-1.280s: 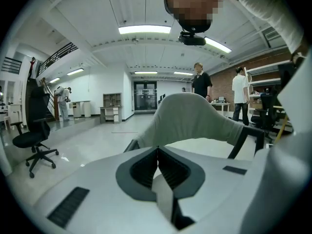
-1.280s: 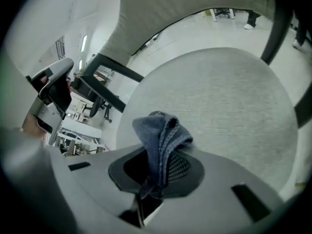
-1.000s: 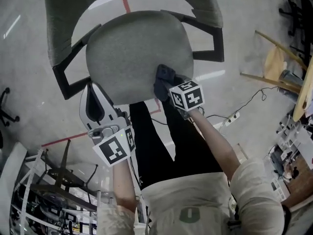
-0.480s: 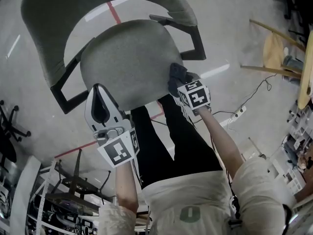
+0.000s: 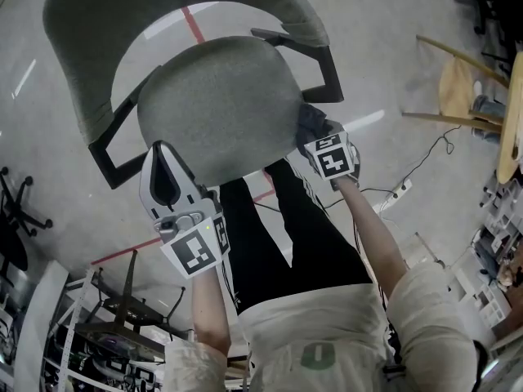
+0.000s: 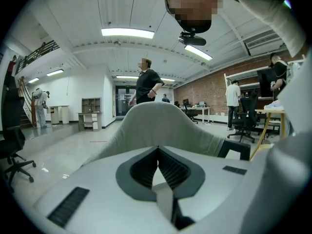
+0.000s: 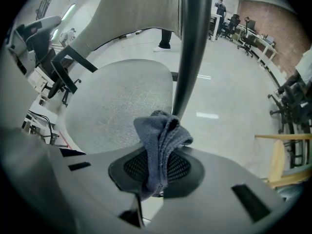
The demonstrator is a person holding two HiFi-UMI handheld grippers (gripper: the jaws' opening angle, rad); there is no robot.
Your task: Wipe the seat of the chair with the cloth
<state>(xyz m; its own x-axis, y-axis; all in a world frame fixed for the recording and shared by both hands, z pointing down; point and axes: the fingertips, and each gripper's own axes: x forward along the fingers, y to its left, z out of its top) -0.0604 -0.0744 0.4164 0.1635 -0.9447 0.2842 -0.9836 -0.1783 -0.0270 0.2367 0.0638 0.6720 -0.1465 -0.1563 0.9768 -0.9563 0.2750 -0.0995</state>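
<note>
The right gripper (image 7: 157, 165) is pinching a soft blue-grey folded cloth (image 7: 161, 135). Its 2 jaws are clamped on a bunched fold, and a loose wad stands out past the tips. In the head view the cloth sits at the right edge of the round, grey fabric-covered seat (image 5: 214, 104) of the chair, just beside the black armrest (image 5: 320, 72). It looks level with the rim rather than over the middle, and I cannot tell whether it is touching the fabric.

The left gripper (image 6: 157, 154) has its jaws pressed together on nothing. It hangs at the near left edge of the seat and points toward the curved grey backrest (image 5: 163, 6).

The cloth looks light and limp, so it will fold over and smear flat under pressure rather than push back. The present hold, across the gathered middle with a pad left free, seems right for wiping. A grip on a corner would probably let it trail and flap.

The seat's textured weave is likely to drag on the cloth, so a firm pinch matters or it could pull out of the jaws. The chair may also turn under a sideways stroke, and the free left gripper could steady it.
</note>
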